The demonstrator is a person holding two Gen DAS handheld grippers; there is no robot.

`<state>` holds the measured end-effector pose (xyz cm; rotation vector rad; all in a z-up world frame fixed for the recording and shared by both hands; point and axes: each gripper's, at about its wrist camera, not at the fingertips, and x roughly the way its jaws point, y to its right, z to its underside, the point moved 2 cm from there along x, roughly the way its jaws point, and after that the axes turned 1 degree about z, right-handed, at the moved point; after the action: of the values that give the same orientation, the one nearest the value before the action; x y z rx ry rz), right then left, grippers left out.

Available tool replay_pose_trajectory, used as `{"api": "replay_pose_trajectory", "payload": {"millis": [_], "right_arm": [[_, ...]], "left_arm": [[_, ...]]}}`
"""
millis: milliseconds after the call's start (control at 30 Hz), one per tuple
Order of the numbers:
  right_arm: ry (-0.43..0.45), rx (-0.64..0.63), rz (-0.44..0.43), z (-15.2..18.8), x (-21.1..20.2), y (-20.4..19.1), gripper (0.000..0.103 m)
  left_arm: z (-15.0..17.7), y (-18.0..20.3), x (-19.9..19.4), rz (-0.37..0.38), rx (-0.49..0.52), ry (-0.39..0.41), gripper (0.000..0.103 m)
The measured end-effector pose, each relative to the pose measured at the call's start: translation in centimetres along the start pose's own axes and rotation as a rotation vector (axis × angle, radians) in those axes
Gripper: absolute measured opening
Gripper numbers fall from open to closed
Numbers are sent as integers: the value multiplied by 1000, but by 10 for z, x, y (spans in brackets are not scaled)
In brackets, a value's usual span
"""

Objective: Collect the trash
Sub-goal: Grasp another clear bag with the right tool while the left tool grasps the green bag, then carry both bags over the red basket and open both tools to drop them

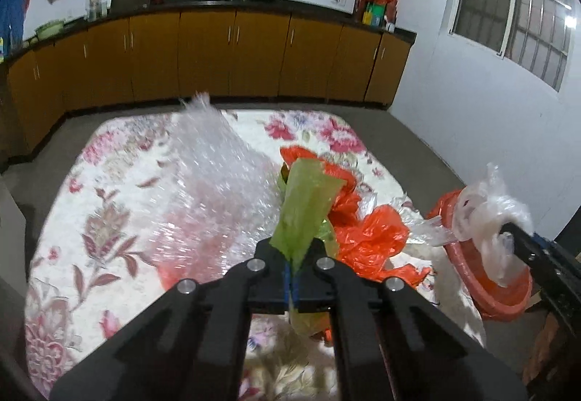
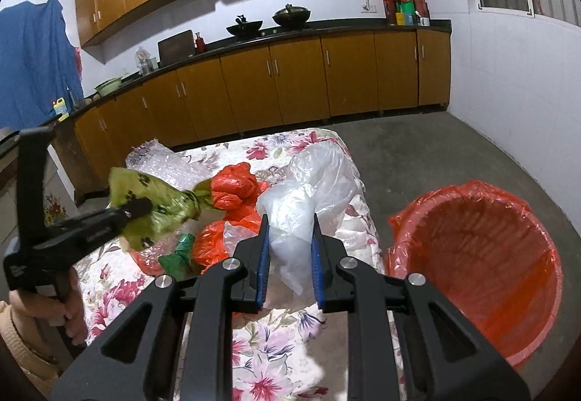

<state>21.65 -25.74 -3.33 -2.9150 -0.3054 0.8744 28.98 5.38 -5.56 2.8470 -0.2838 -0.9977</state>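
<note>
My left gripper [image 1: 291, 257] is shut on a green plastic bag [image 1: 305, 210] and holds it above the floral table [image 1: 109, 190]; the bag also shows in the right wrist view [image 2: 159, 205]. My right gripper [image 2: 290, 244] is shut on a clear white plastic bag [image 2: 305, 201] at the table's right edge, beside the red-lined trash bin [image 2: 479, 263]. In the left wrist view that bag [image 1: 490, 215] hangs in front of the bin [image 1: 497, 295]. Orange bags [image 1: 366, 237] and bubble wrap [image 1: 214, 183] lie on the table.
A small dark green bag [image 2: 181, 252] lies among the orange bags [image 2: 232, 190]. Wooden kitchen cabinets [image 2: 290, 85] line the far wall behind grey floor [image 2: 435, 154]. The bin stands on the floor to the right of the table.
</note>
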Motion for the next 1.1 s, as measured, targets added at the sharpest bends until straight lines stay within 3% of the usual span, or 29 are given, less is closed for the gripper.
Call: {"api": "replay_pose_trajectory", "payload": {"millis": [300,533,1100], "right_arm": [[35,1,-11,-4,-20,-3,20],[79,15,17,-5,-45,10,20],[130,131,246,4,-98,107,20]], "left_arm": [[-7,-5,-65,6,5,100,2],[-11,26,-93,79,46,130,2],[1,151,-68,327,128,82,2]]}}
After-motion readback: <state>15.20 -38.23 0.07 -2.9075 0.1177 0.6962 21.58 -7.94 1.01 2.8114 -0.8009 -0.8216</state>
